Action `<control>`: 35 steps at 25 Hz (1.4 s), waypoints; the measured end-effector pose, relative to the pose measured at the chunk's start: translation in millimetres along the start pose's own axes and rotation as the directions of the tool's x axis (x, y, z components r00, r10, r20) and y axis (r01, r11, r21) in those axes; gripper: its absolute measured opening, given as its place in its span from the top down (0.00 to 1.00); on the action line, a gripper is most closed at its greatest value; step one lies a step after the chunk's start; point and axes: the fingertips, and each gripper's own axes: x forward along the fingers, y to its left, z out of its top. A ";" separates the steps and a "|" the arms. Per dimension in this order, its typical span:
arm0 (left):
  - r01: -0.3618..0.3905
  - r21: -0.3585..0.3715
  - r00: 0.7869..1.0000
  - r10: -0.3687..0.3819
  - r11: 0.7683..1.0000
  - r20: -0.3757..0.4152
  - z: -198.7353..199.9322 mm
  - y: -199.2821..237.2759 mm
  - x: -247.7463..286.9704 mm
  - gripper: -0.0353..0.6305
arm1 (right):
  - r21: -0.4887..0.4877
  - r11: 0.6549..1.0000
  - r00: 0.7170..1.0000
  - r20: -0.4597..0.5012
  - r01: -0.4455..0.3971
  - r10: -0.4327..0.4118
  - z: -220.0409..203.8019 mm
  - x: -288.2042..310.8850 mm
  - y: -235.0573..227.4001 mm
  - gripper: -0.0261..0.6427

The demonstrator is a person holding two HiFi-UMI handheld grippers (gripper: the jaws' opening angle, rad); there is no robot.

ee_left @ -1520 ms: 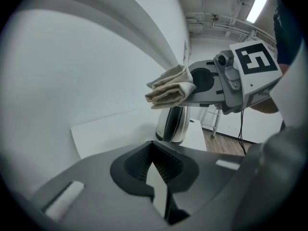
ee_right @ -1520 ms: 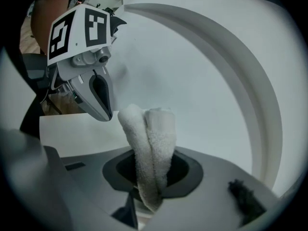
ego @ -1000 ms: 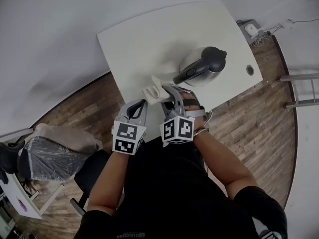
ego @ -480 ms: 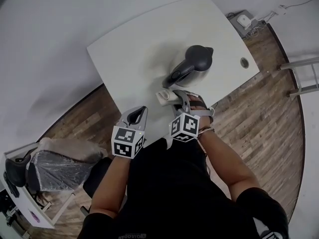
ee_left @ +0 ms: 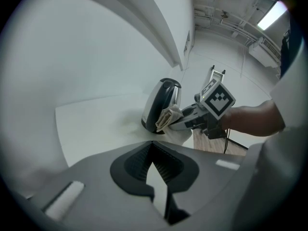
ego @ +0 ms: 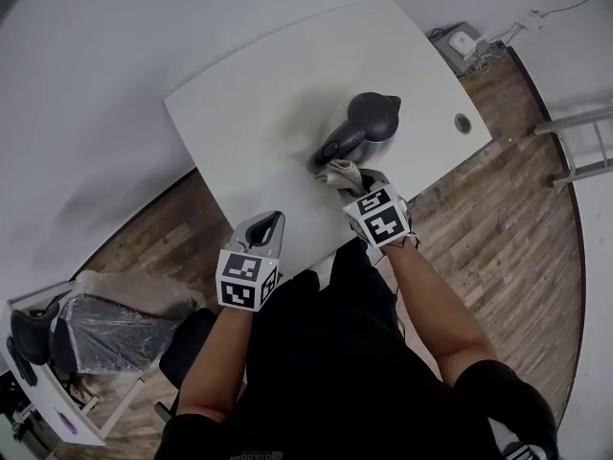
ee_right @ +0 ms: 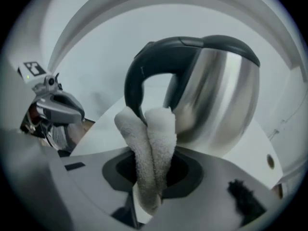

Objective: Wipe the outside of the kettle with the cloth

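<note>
A steel kettle [ego: 369, 123] with a dark lid and handle stands on the white table [ego: 249, 113]. My right gripper [ego: 351, 176] is shut on a folded pale cloth [ego: 335, 172], which presses against the kettle's handle side. In the right gripper view the cloth [ee_right: 150, 138] sticks up between the jaws, touching the dark handle [ee_right: 137, 83] beside the steel body [ee_right: 219, 97]. My left gripper [ego: 269, 224] hangs over the table's front edge, shut and holding nothing. The left gripper view shows the kettle [ee_left: 161, 104], the cloth [ee_left: 168, 118] and the right gripper [ee_left: 191, 118] ahead.
A cable hole [ego: 464, 122] is in the table's right corner. Wooden floor [ego: 498, 209] surrounds the table. A plastic-wrapped chair [ego: 105, 312] stands at lower left, a power box [ego: 466, 39] on the floor at the far right, and a ladder [ego: 579, 123] at the right edge.
My right gripper has carried the cloth forward and right, from beside the kettle onto its handle side. The left gripper has stayed at the table's front edge.
</note>
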 end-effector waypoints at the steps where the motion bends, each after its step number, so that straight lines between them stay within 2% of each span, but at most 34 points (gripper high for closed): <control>1: 0.001 0.001 1.000 -0.001 1.000 0.005 1.4 -0.1 -1.1 0.94 | 0.086 0.996 0.999 0.026 -0.036 0.034 3.3 -1.4 -0.4 0.81; 3: 0.001 0.003 1.000 -0.001 1.000 0.014 3.6 0.5 -3.3 0.94 | 0.228 0.968 0.993 0.078 -0.103 0.087 9.1 -5.3 -2.3 0.81; 5: 0.001 0.003 1.000 -0.001 1.000 0.024 5.2 0.7 -6.6 0.94 | 0.325 0.932 0.983 0.137 -0.163 0.124 17.1 -13.3 -3.9 0.81; 8: 0.008 -0.002 0.999 -0.008 1.000 0.041 6.6 -1.9 -12.3 0.94 | 0.375 0.905 0.970 0.204 -0.203 0.133 32.1 -33.9 -8.3 0.81; 12: 0.017 0.005 0.998 -0.017 1.000 0.067 9.9 -2.9 -20.1 0.94 | 0.378 0.906 0.969 0.219 -0.191 0.113 39.3 -51.9 -11.7 0.81; 15: 0.012 0.011 0.993 -0.014 1.000 0.116 21.3 -3.4 -28.9 0.94 | 0.381 0.908 0.968 0.235 -0.173 0.085 39.8 -66.8 -13.2 0.81; 21: 0.039 0.045 0.986 -0.045 0.998 0.160 34.9 -13.9 -42.1 0.94 | 0.370 0.924 0.971 0.239 -0.098 0.008 36.7 -105.9 -15.6 0.81; 24: 0.017 0.023 0.984 -0.021 1.000 0.178 34.7 -7.9 -47.8 0.94 | 0.327 0.943 0.966 0.257 -0.070 -0.018 33.7 -128.0 -13.2 0.81; 28: -0.010 -0.011 0.976 0.013 1.000 0.216 40.6 -8.4 -56.7 0.94 | 0.290 0.953 0.968 0.250 -0.087 0.012 24.8 -136.4 -8.6 0.81; 31: -0.038 -0.032 0.977 0.044 0.999 0.208 31.8 -14.5 -56.8 0.94 | 0.275 0.952 0.964 0.260 -0.133 0.059 28.5 -128.0 -9.0 0.81; 35: -0.110 -0.068 0.969 0.122 0.992 0.215 24.8 -39.6 -51.9 0.94 | 0.151 0.969 0.945 0.294 -0.197 0.146 30.8 -138.4 -18.3 0.81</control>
